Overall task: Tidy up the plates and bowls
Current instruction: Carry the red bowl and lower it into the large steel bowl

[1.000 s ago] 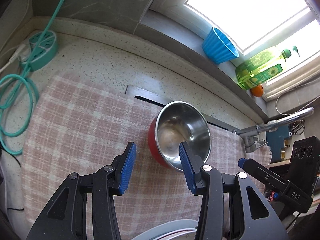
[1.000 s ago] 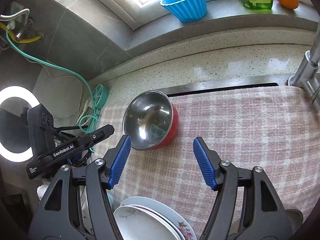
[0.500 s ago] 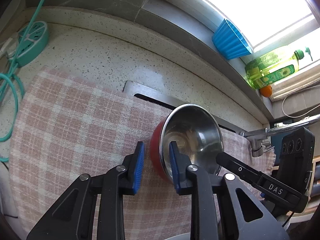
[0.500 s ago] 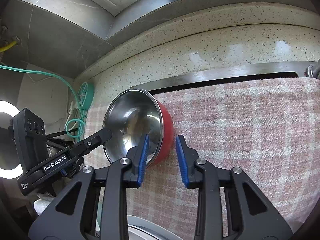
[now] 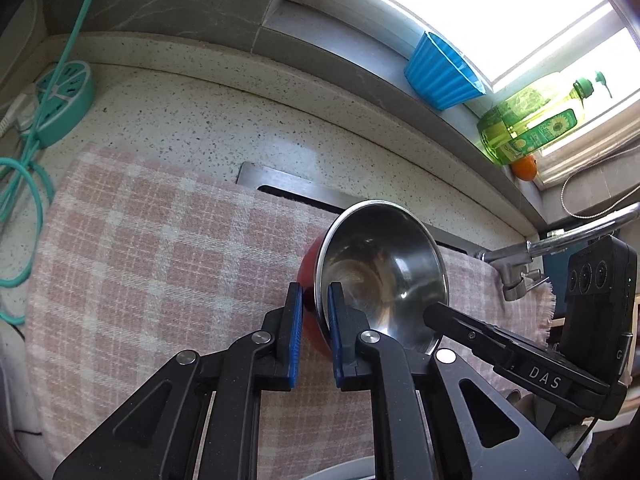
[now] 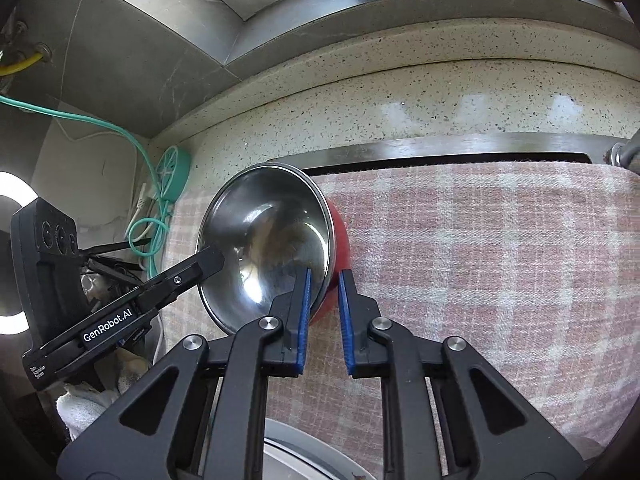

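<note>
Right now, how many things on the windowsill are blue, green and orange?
Blue: 1, the cup
Green: 1, the bottle
Orange: 1, the fruit
Total: 3

My work surface is a pale speckled stone counter (image 5: 192, 120). A pink and white checked cloth (image 5: 132, 248) covers most of it, draped over a steel sink edge (image 6: 440, 152). A teal power strip (image 5: 60, 104) with coiled cable lies on the bare stone beside the cloth.
</note>
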Available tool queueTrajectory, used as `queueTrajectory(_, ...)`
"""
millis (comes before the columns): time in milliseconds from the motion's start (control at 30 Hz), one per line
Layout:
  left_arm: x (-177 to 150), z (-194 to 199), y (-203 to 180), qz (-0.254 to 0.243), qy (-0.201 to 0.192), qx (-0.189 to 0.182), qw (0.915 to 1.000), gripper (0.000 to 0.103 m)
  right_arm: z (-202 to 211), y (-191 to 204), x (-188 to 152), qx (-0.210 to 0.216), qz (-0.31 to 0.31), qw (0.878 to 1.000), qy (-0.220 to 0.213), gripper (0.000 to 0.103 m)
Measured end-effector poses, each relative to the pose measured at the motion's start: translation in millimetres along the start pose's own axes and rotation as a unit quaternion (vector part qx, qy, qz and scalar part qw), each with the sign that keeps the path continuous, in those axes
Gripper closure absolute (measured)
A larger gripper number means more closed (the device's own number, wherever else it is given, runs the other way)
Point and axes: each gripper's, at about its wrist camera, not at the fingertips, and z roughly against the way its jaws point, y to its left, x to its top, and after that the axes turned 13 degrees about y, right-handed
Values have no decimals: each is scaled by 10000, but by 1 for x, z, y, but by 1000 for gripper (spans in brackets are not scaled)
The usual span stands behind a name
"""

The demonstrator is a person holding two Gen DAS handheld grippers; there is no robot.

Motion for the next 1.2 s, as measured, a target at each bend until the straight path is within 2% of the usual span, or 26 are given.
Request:
queueTrajectory(300,-33,32,-17,-271,-238,-157,9992,92,44,7,-41,50,268,9994,-220,89)
queueTrajectory(600,-78,50,-51,-652,-345,-345,9967,92,89,-2,-94,22,369,9984,-437,89)
queueTrajectory(867,-109,46,-90,-1043,-209,-588,9926,92,120,-28,-142,-100,209,9978,-614,89)
queueTrajectory(1200,-138,9,-142,-1590,235,-700,9845,92,144,-88,-195,-279,-335,9963,-736,89)
